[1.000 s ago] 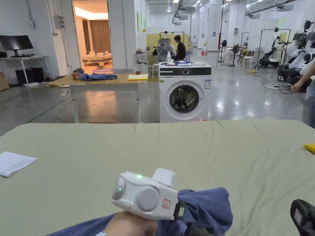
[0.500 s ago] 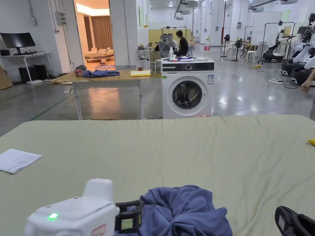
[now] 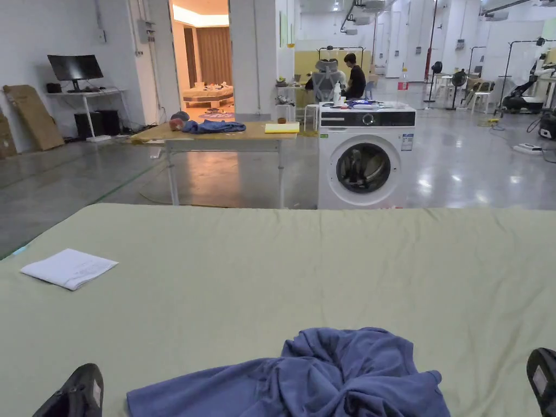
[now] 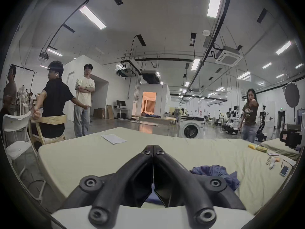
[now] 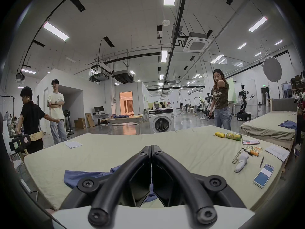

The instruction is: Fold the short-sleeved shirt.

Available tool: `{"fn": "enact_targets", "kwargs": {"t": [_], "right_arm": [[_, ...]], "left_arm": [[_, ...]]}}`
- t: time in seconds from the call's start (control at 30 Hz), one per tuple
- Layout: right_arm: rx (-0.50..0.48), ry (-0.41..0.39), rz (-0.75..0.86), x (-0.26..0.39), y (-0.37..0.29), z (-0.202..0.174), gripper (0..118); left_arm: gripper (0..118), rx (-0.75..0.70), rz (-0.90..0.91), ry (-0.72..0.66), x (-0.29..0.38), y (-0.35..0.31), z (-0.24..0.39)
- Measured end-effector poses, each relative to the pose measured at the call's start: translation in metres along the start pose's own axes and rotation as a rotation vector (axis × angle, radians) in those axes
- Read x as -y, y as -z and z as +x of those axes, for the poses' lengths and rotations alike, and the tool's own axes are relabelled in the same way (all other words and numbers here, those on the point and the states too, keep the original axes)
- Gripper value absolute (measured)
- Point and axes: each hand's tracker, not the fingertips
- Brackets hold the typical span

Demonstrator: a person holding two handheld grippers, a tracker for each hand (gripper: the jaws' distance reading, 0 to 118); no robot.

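Observation:
The blue short-sleeved shirt (image 3: 326,374) lies crumpled on the pale green bed cover (image 3: 282,260), near its front edge. My left gripper (image 3: 76,393) pokes in at the bottom left, to the left of the shirt and apart from it. My right gripper (image 3: 543,380) sits at the bottom right, just off the shirt's right side. In the left gripper view the jaws (image 4: 153,147) meet tip to tip with nothing between them, and the shirt (image 4: 214,173) lies to their right. In the right gripper view the jaws (image 5: 151,147) are likewise shut and empty, with the shirt (image 5: 85,174) to the left and below.
A white folded paper (image 3: 68,267) lies at the cover's left. A phone (image 5: 263,175), glasses, snack packets and papers lie along the right edge. A washing machine (image 3: 366,157) stands beyond the far edge. People stand to the left and at the far right.
The left gripper, which was at the shirt, has come off it and dropped to the bottom left corner. The shirt now lies loose and more spread out. The head camera turned left.

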Motion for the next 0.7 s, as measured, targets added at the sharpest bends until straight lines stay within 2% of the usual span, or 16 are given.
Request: {"fn": "enact_targets", "kwargs": {"t": [0.07,0.13,0.2,0.23,0.3,0.33,0.37,0.4,0.43,0.47,0.53,0.6,0.67,0.7], "right_arm": [[-0.003,0.0,-0.01,0.0,0.002,-0.001,0],[-0.006,0.005,-0.025,0.002,0.005,-0.002,0],[-0.016,0.009,-0.047,0.003,0.008,-0.002,0],[-0.022,0.008,-0.059,0.005,0.01,-0.002,0],[-0.03,0.0,-0.078,0.007,0.013,-0.002,0],[-0.034,-0.003,-0.083,0.008,0.015,-0.002,0],[-0.035,-0.007,-0.089,0.009,0.017,-0.002,0],[-0.035,-0.01,-0.095,0.009,0.019,-0.002,0],[-0.034,-0.013,-0.1,0.011,0.02,-0.002,0],[-0.034,-0.014,-0.107,0.012,0.022,-0.002,0],[-0.032,-0.017,-0.122,0.014,0.026,-0.002,0],[-0.031,-0.019,-0.137,0.016,0.03,-0.003,0],[-0.03,-0.025,-0.148,0.018,0.033,-0.004,0],[-0.029,-0.028,-0.154,0.019,0.034,-0.004,0]], "left_arm": [[0,-0.008,-0.069,0.034,-0.008,0.018,-0.005],[0,0.035,-0.271,0.059,-0.013,0.056,-0.01],[0,0.066,-0.539,0.006,-0.007,0.107,-0.023],[4,0.149,-0.647,-0.08,0.0,0.134,-0.033],[7,0.197,-0.757,-0.136,0.019,0.177,-0.046],[19,0.172,-0.778,-0.137,0.029,0.195,-0.048],[68,0.138,-0.799,-0.073,0.039,0.211,-0.052],[94,0.085,-0.801,-0.043,0.049,0.224,-0.054],[103,0.025,-0.807,-0.03,0.06,0.236,-0.055],[103,-0.027,-0.838,-0.022,0.073,0.251,-0.055],[103,-0.04,-0.894,-0.017,0.103,0.271,-0.052],[103,-0.029,-0.971,-0.034,0.132,0.284,-0.047],[103,0.06,-0.995,-0.022,0.15,0.285,-0.035],[105,0.033,-0.945,0.1,0.154,0.277,-0.022]]}}
